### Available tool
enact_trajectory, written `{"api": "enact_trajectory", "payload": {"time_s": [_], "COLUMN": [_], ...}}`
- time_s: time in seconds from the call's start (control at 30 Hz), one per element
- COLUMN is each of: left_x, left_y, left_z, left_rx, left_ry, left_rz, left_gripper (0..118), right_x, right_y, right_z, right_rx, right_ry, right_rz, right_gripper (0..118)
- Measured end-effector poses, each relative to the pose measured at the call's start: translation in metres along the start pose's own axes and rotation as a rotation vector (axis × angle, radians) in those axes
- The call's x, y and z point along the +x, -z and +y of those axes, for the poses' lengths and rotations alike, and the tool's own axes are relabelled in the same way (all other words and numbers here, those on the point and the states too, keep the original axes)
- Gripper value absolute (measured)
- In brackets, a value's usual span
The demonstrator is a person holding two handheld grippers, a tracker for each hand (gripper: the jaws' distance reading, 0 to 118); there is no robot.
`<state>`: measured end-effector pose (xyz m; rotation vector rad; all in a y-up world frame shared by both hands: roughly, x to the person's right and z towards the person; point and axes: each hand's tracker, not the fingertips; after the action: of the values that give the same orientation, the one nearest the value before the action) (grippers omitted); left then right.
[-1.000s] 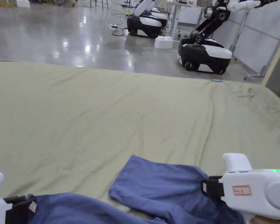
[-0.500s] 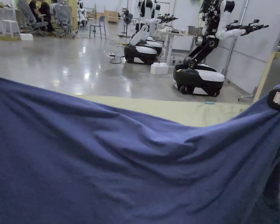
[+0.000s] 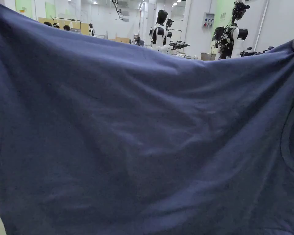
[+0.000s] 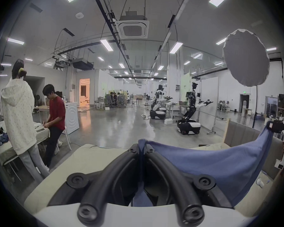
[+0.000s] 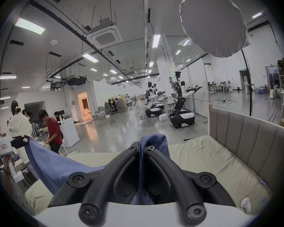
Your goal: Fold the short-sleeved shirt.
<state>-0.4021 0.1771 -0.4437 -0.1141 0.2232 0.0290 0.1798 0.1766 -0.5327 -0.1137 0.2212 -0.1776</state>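
Two grippers held shirt aloft over bed, spread wide. Left gripper jaws pinched one corner; right gripper jaws pinched other. Risk: thin bite could slip under stretch, corner dropping, cloth landing bunched.

shirt hangs stretched between left gripper and right gripper, above the bed, robots behind it.
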Motion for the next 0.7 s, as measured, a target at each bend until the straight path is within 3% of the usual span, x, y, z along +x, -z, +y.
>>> {"api": "enact_trajectory", "payload": {"time_s": [0.43,0.7], "left_x": [0.031,0.042], "left_y": [0.152,0.217], "left_z": [0.044,0.036], "left_rx": [-0.01,-0.001], "left_ry": [0.059,0.062], "left_rz": [0.118,0.181], "left_gripper": [3,3], "right_x": [-0.045,-0.057], "right_y": [0.144,0.203], "right_z": [0.057,0.06], "right_rx": [0.099,0.183], "right_ry": [-0.139,-0.186], "right_rz": [-0.122,-0.179], "right_gripper": [5,5]}}
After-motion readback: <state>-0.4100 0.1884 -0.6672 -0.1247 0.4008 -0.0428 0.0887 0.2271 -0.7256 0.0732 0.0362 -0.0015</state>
